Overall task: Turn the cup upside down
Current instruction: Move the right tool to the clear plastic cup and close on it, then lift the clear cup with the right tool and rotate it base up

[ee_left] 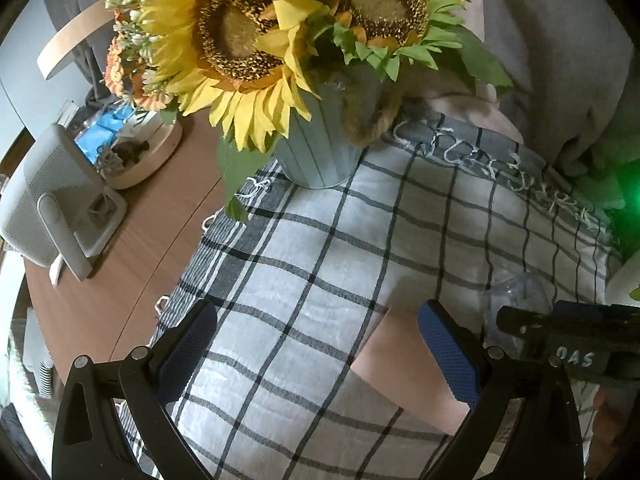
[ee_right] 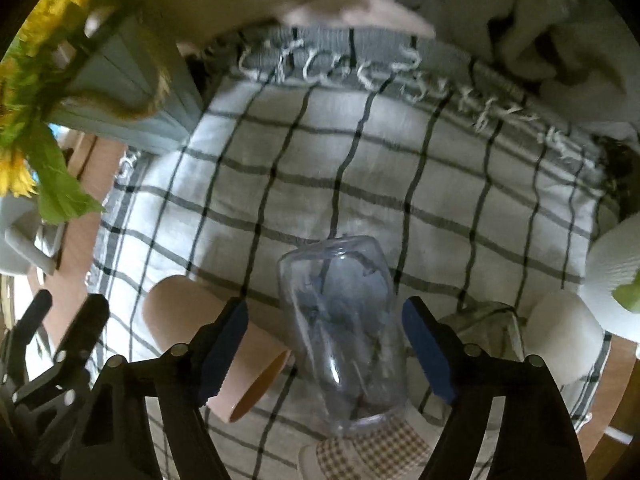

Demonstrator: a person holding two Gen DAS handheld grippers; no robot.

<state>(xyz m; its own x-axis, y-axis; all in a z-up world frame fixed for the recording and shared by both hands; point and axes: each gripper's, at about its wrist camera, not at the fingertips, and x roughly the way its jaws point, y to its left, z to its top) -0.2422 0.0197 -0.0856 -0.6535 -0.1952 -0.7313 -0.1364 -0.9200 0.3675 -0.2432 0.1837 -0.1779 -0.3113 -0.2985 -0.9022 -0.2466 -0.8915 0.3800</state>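
Vase (ee_left: 320, 148) beyond cups (ee_right: 340, 332)

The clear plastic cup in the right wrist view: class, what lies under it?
Under the clear plastic cup lies the checked cloth; its grid lines show through the wall. The table beneath is covered.

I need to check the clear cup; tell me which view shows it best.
Right wrist view: the clear cup lies whole between the right gripper fingers. The left wrist view catches only a faint part behind the right gripper.
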